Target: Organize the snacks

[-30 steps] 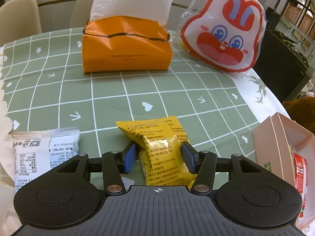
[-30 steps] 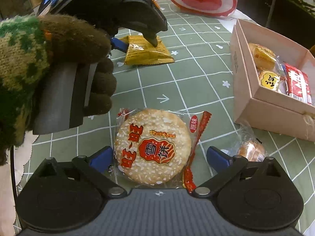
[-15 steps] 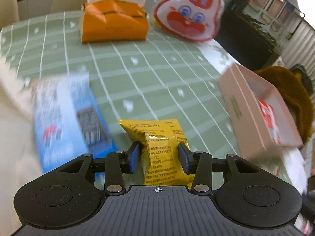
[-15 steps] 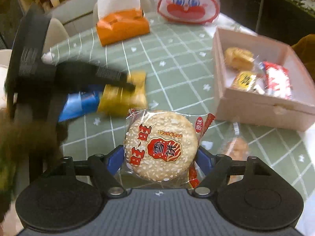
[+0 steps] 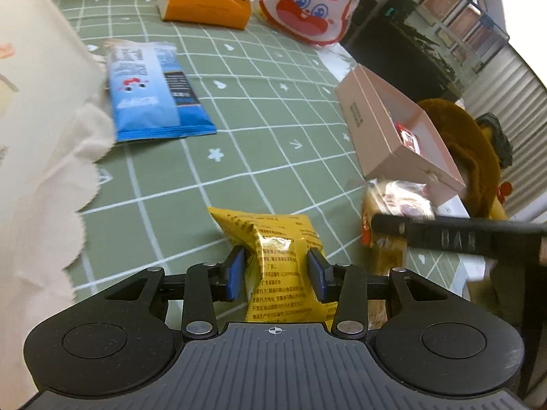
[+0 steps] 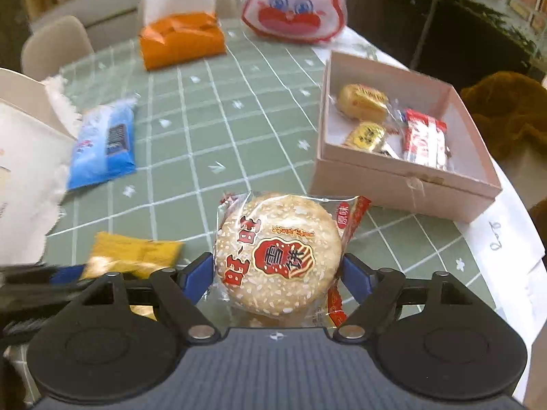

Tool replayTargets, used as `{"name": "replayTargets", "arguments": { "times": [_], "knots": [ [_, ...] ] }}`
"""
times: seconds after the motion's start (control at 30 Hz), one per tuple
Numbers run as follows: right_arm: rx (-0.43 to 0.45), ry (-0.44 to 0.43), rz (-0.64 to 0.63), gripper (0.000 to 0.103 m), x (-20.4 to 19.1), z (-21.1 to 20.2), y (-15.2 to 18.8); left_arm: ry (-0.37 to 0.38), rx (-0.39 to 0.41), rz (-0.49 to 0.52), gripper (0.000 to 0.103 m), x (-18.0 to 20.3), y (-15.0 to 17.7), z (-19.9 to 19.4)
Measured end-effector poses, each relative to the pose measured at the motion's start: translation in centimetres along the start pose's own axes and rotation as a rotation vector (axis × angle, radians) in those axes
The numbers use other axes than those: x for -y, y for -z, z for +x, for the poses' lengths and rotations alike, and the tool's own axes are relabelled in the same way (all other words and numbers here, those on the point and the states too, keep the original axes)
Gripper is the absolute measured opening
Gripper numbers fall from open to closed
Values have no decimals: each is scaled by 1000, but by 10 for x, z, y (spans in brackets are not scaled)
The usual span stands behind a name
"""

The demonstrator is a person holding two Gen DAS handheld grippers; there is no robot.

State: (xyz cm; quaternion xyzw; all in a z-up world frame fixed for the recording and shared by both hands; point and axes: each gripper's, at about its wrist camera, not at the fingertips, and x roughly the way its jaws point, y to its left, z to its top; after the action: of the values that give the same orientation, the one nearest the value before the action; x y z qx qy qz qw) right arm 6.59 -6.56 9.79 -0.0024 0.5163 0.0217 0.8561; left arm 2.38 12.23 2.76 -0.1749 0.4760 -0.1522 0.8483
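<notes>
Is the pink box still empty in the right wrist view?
No: the pink box already holds three wrapped snacks, two yellow ones and a red and white packet.

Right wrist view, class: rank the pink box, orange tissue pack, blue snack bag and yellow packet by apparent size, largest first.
1. pink box
2. orange tissue pack
3. blue snack bag, similar to the tissue pack; unsure
4. yellow packet, partly hidden

Both wrist views close above the bench (image 5: 273, 109), angled steeply down. Left view facing pink box (image 5: 393, 136) from its left; right view nearer its front. Shared: pink box (image 6: 393, 177), blue packet (image 5: 150, 92), orange tissue pack (image 6: 181, 39).
</notes>
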Motion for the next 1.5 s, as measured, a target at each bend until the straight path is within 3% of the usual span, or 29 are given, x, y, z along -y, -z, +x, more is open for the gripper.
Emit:
{"name": "replayTargets", "arguments": {
  "times": [0.1, 0.2, 0.27, 0.5, 0.67, 0.8, 0.9, 1.03, 1.2, 1.3, 1.43, 1.5],
  "knots": [
    [30, -54, -1, 84, -7, -3, -16, -8, -8, -13, 45, -8, 5, -12],
    [28, -195, -75, 93, -35, -3, -43, -17, -1, -28, 45, -16, 8, -23],
    [25, -274, -143, 93, -63, 5, -61, -30, 9, -37, 45, -20, 10, -30],
    [-32, -330, -202, 92, -151, 75, -102, -83, -20, -31, 44, -22, 21, -39],
    [-36, -283, -194, 97, -183, 105, -111, -102, -29, -40, 44, -25, 32, -40],
    [-31, -259, -241, 83, -179, 89, -104, -72, -29, -50, 44, -28, 37, -43],
    [-8, -267, -227, 82, -152, 56, -95, -40, -29, -64, 44, -29, 35, -41],
    [63, -244, -108, 82, -79, -11, -73, 22, -48, -79, 44, -23, 32, -31],
    [130, -68, 58, 82, 20, -69, -24, 124, -75, -90, 44, -1, 28, -13],
    [131, 74, 139, 82, 67, -81, 14, 166, -73, -84, 43, 21, 21, -3],
    [65, 113, 224, 83, 106, -67, 46, 212, -90, -7, 43, 60, 7, 4],
    [72, 105, 234, 85, 116, -60, 53, 225, -87, 43, 43, 85, 2, 7]
  ]
}}
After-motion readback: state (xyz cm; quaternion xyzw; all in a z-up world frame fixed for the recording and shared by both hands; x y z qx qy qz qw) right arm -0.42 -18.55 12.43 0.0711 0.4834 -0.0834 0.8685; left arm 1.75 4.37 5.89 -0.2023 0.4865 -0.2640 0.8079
